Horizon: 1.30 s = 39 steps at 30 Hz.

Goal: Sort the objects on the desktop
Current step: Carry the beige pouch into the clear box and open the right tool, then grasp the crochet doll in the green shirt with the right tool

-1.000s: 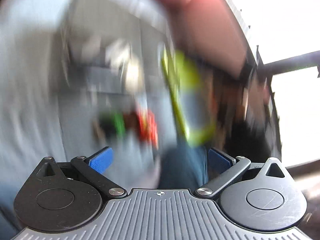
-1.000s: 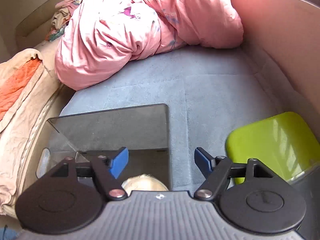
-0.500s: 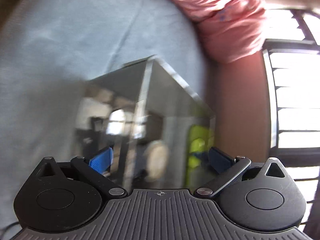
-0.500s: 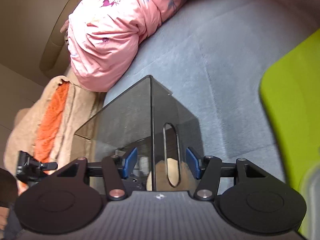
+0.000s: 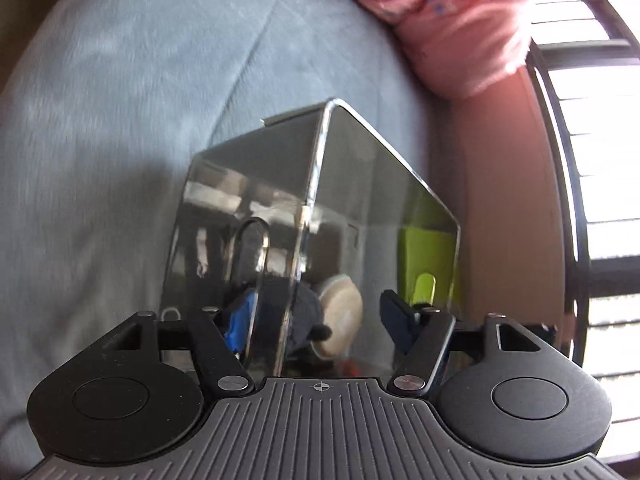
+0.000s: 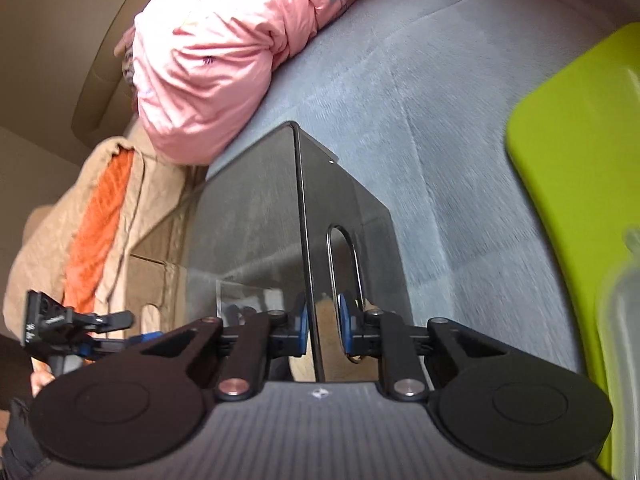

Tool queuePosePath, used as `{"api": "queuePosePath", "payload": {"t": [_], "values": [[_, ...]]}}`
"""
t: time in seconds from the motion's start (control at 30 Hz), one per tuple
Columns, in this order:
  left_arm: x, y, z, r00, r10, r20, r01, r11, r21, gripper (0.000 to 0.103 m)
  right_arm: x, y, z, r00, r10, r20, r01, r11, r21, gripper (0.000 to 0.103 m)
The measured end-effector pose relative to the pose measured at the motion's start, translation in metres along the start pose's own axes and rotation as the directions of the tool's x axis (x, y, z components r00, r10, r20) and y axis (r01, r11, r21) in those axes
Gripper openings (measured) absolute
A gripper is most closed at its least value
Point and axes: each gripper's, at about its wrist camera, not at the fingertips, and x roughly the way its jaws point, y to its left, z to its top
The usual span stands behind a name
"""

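Note:
A smoked clear acrylic storage box (image 5: 372,184) with oval handle slots stands on the grey-blue cushion (image 5: 120,120). Through its walls I see a round beige object (image 5: 340,312). My left gripper (image 5: 320,320) is open, its blue pads straddling a corner of the box. In the right wrist view the box (image 6: 248,216) fills the middle, and my right gripper (image 6: 323,328) is shut on a box wall by the handle slot (image 6: 344,264). The other gripper shows at far left (image 6: 72,320).
A pink quilt (image 6: 224,60) is bunched at the back. A lime-green bin (image 6: 580,200) stands at the right, with a clear object blurred in front. Tan and orange cloth (image 6: 100,232) lies at the left. A window grille (image 5: 592,160) is at the right.
My right gripper has closed its jaws onto the box wall and rolled to the side. My left gripper swung from a blurred view of the bin to the box corner.

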Motion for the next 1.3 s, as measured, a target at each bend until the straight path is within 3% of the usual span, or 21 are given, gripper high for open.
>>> {"api": "queuePosePath", "payload": {"t": [0.13, 0.23, 0.27, 0.3, 0.33, 0.37, 0.43, 0.53, 0.6, 0.63, 0.7, 0.77, 0.83, 0.87, 0.9, 1.0, 1.03, 1.17, 1.27, 1.3], "values": [[0.001, 0.002, -0.024, 1.000, 0.023, -0.012, -0.023, 1.000, 0.013, 0.081, -0.023, 0.003, -0.034, 1.000, 0.001, -0.026, -0.001, 1.000, 0.003, 0.019], [0.008, 0.009, -0.023, 0.997, 0.081, -0.009, -0.081, 0.996, -0.025, 0.080, -0.024, 0.004, -0.053, 0.996, -0.061, -0.059, 0.061, 0.998, -0.006, 0.019], [0.004, 0.004, -0.024, 0.995, 0.099, 0.002, -0.099, 0.995, -0.017, 0.082, -0.022, 0.004, -0.056, 0.995, -0.082, -0.054, 0.082, 0.997, -0.005, 0.018], [-0.002, -0.002, -0.025, 0.993, 0.119, 0.014, -0.119, 0.993, -0.004, 0.090, -0.022, 0.003, -0.058, 0.996, -0.078, -0.048, 0.078, 0.997, 0.008, 0.019], [-0.010, -0.011, -0.028, 0.989, 0.142, 0.031, -0.143, 0.989, 0.025, 0.095, -0.024, 0.003, -0.059, 0.996, -0.078, -0.035, 0.079, 0.996, 0.035, 0.024], [-0.023, -0.024, -0.034, 0.983, 0.173, 0.062, -0.178, 0.981, 0.075, 0.096, -0.033, 0.005, -0.062, 0.997, -0.081, -0.001, 0.081, 0.995, 0.053, 0.035], [-0.043, -0.059, -0.060, 0.964, 0.247, 0.094, -0.262, 0.944, 0.202, 0.098, -0.056, 0.010, -0.067, 0.993, -0.086, 0.083, 0.079, 0.994, 0.078, 0.056], [-0.055, -0.117, -0.114, 0.938, 0.337, 0.083, -0.339, 0.836, 0.431, 0.103, -0.097, 0.026, -0.088, 0.977, -0.080, 0.198, 0.080, 0.997, 0.007, 0.067], [-0.033, -0.148, -0.158, 0.941, 0.338, -0.003, -0.275, 0.769, 0.578, 0.103, -0.118, 0.041, -0.107, 0.973, -0.068, 0.221, 0.092, 0.991, -0.099, 0.071], [-0.019, -0.159, -0.181, 0.940, 0.332, -0.075, -0.215, 0.751, 0.624, 0.103, -0.123, 0.049, -0.117, 0.976, -0.064, 0.208, 0.097, 0.983, -0.155, 0.072], [0.004, -0.175, -0.222, 0.931, 0.254, -0.263, -0.023, 0.759, 0.651, 0.103, -0.117, 0.062, -0.136, 0.990, -0.073, 0.125, 0.103, 0.961, -0.257, 0.072], [0.015, -0.191, -0.251, 0.910, 0.173, -0.376, 0.121, 0.758, 0.641, 0.103, -0.097, 0.077, -0.160, 0.990, -0.132, 0.045, 0.139, 0.913, -0.383, 0.072], [0.020, -0.206, -0.271, 0.903, 0.144, -0.405, 0.181, 0.728, 0.662, 0.103, -0.075, 0.092, -0.184, 0.978, -0.208, -0.024, 0.167, 0.844, -0.510, 0.072], [0.021, -0.212, -0.278, 0.907, 0.148, -0.394, 0.182, 0.705, 0.686, 0.103, -0.060, 0.102, -0.197, 0.967, -0.249, -0.047, 0.177, 0.796, -0.578, 0.072], [0.022, -0.214, -0.283, 0.908, 0.177, -0.380, 0.156, 0.699, 0.698, 0.103, -0.045, 0.112, -0.211, 0.956, -0.288, -0.063, 0.180, 0.739, -0.649, 0.072], [0.026, -0.201, -0.293, 0.904, 0.276, -0.325, 0.044, 0.698, 0.715, 0.103, 0.000, 0.140, -0.248, 0.921, -0.385, -0.058, 0.169, 0.528, -0.832, 0.072], [0.026, -0.192, -0.293, 0.907, 0.297, -0.299, 0.008, 0.697, 0.717, 0.103, 0.013, 0.146, -0.254, 0.912, -0.407, -0.051, 0.164, 0.477, -0.863, 0.073], [0.013, -0.166, -0.284, 0.922, 0.247, -0.298, 0.007, 0.758, 0.652, 0.103, 0.040, 0.157, -0.261, 0.893, -0.449, -0.015, 0.154, 0.337, -0.929, 0.073], [-0.001, -0.151, -0.281, 0.929, 0.225, -0.292, 0.011, 0.775, 0.632, 0.103, 0.046, 0.161, -0.260, 0.897, -0.437, -0.065, 0.099, 0.342, -0.934, 0.069], [-0.003, -0.142, -0.280, 0.929, 0.232, -0.289, 0.000, 0.780, 0.625, 0.103, 0.046, 0.162, -0.259, 0.905, -0.414, -0.101, 0.068, 0.373, -0.925, 0.067]]}}
